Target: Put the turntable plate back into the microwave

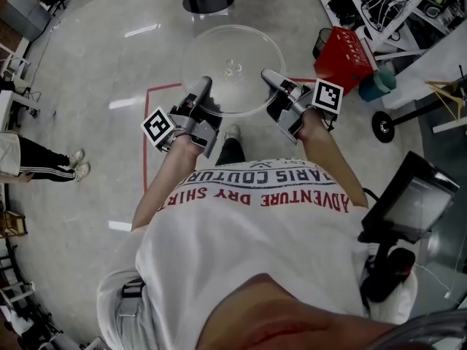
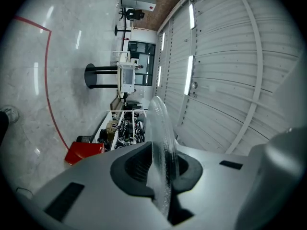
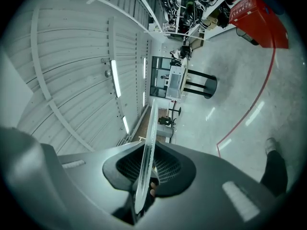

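A clear glass turntable plate [image 1: 232, 68] is held level in the air over the floor, in front of the person. My left gripper [image 1: 204, 86] is shut on its left rim. My right gripper [image 1: 268, 76] is shut on its right rim. In the left gripper view the plate [image 2: 161, 152] shows edge-on, pinched between the dark pads [image 2: 135, 169]. The right gripper view also shows the plate [image 3: 145, 164] edge-on between the pads [image 3: 165, 169]. No microwave is in view.
A red box [image 1: 344, 55] stands on the floor at the right, near a teal bucket [image 1: 376, 83] and a wheeled cart. A black round stand base [image 1: 208, 0] is straight ahead. Red tape [image 1: 156, 90] marks the floor. Another person's legs [image 1: 44, 162] show at left.
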A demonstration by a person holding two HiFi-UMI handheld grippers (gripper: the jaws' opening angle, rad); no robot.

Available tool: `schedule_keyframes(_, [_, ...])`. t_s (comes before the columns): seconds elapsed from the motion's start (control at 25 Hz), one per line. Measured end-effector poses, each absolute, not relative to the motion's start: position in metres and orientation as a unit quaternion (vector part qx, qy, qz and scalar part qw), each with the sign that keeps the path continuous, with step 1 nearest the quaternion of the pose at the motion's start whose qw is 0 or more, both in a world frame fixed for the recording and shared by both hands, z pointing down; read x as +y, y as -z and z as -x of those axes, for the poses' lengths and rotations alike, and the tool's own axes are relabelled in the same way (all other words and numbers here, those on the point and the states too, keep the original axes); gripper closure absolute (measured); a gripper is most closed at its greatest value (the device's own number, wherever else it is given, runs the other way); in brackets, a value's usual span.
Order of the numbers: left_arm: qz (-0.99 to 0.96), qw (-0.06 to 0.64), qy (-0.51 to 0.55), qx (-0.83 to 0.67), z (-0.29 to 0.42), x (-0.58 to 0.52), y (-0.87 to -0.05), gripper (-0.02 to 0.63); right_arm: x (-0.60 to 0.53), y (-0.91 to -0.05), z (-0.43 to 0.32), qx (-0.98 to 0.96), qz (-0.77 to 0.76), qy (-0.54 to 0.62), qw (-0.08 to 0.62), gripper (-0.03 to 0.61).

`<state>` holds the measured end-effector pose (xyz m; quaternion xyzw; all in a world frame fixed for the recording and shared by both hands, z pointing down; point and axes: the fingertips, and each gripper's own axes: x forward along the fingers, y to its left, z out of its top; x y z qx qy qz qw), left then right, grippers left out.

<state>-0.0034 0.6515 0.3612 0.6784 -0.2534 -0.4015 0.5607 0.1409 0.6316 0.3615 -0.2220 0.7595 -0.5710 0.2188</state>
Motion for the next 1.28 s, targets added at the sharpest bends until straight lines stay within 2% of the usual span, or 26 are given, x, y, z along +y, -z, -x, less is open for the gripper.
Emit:
schedule_keyframes(0.4, [-0.671,0.580,0.389,-0.249,0.037,0.438,-0.365,0.588,0.422,-0.366,-0.107,0.744,0.236,0.583,0.225,0.543])
schedule_keyframes(0.76, [-0.683,0.573,0.384,-0.242,0.108,0.223,-0.342,0.588,0.208,-0.344,-0.038,0.747,0.238,0.573,0.236,0.545])
schedule_keyframes(0.96, [-0.684,0.573,0.383,-0.238,0.121,0.161,-0.336,0.588,0.147,-0.339,-0.024,0.749,0.241,0.570,0.237,0.543])
schedule_keyframes(1.28, [-0.662,0.591,0.384,-0.256,0.109,0.089,-0.370,0.588,0.073,-0.372,-0.036,0.737,0.243,0.589,0.226,0.543])
